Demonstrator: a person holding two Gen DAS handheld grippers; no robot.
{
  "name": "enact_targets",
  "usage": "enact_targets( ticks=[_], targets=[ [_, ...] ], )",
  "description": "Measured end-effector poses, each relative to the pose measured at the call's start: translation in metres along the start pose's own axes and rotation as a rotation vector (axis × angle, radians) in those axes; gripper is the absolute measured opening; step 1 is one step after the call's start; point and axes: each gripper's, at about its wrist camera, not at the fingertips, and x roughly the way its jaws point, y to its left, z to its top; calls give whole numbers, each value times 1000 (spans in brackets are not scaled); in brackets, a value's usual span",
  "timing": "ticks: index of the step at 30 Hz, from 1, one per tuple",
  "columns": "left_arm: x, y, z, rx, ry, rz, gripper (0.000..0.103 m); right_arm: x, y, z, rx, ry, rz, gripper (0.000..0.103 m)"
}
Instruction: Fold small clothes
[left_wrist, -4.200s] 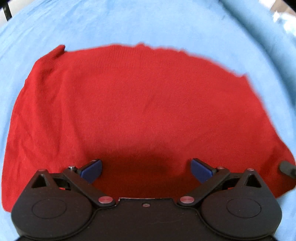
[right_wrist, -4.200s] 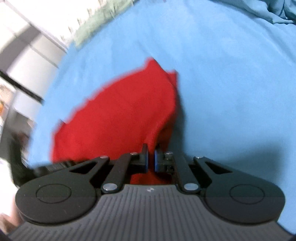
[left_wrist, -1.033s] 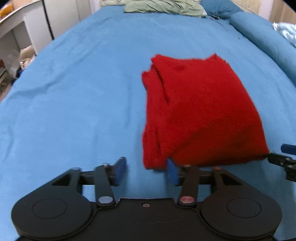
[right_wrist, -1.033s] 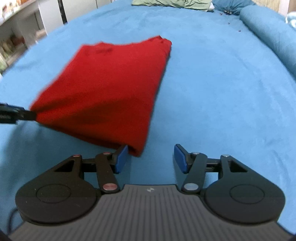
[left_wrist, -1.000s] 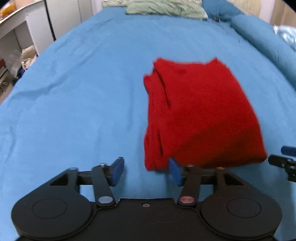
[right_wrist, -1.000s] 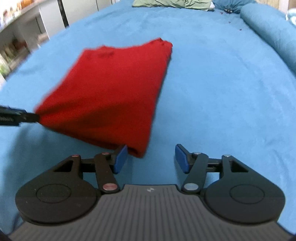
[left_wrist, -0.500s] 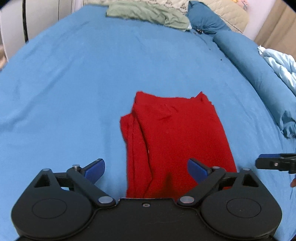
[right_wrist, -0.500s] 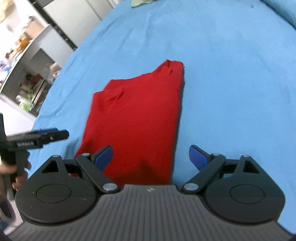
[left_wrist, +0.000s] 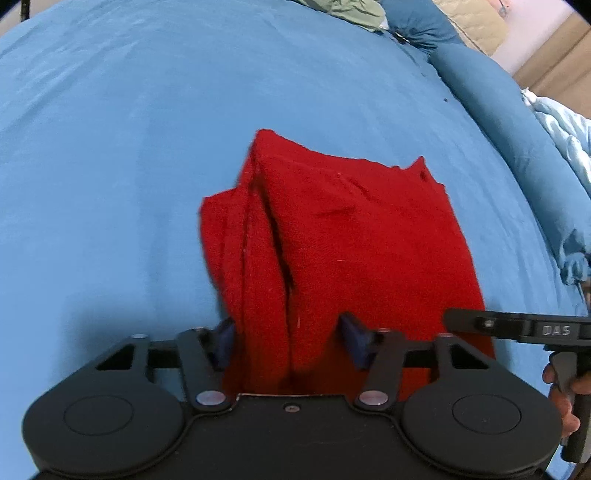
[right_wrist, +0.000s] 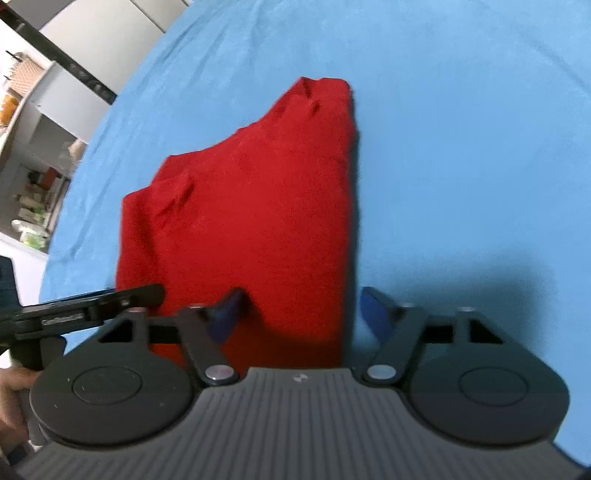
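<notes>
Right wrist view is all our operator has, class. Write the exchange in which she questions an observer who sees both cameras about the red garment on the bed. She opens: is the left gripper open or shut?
Observer: Open. The left gripper has its fingers spread over the left part of the red garment's near edge.
Operator: Is the garment's left edge tidy?
Observer: Not quite. The left wrist view shows several layers stepped out along that edge, with a dark crease between them.
Operator: Is anything else lying on the bed?
Observer: Yes, a green cloth lies at the far end.
</notes>
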Motion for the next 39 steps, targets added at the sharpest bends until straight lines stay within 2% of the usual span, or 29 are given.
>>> enact_targets(
  ticks=[3,4,7,11,15,23,27,29,32,35,37,38,39],
  targets=[
    [-6,-7,1,23,-3,9,38,-5,10,0,-33,0,3,43],
    [-9,-11,1,38,-7,18,37,-7,14,1,-53,-4,-1,40],
    [-19,-23,3,71,-25,38,33,-17,24,4,-89,-19,3,37],
    [-41,-40,2,82,-58,25,24,-43,33,2,-117,-46,47,37],
    [-63,-71,-9,127,-76,22,23,-77,32,-8,-145,-61,70,37],
    [-89,-140,-69,137,-81,-15,23,-150,-12,-49,-111,-64,70,37],
    [-65,-158,-109,120,-47,-4,23,-152,-46,-80,-98,-15,25,37],
    [-50,-162,-130,125,-47,37,23,-142,-63,-94,-84,-2,-6,37],
    [-41,-166,-142,156,-99,93,27,-126,-84,-109,-58,-16,-29,41],
    [-39,-168,-145,154,-119,132,39,-124,-90,-113,-62,-43,-19,50],
    [-40,-174,-145,147,-130,158,45,-129,-86,-114,-77,-63,-21,65],
    [-43,-175,-145,146,-142,177,51,-132,-80,-113,-81,-80,-20,70],
    [-47,-176,-144,147,-156,198,57,-139,-78,-113,-85,-100,-19,80]
  ],
)
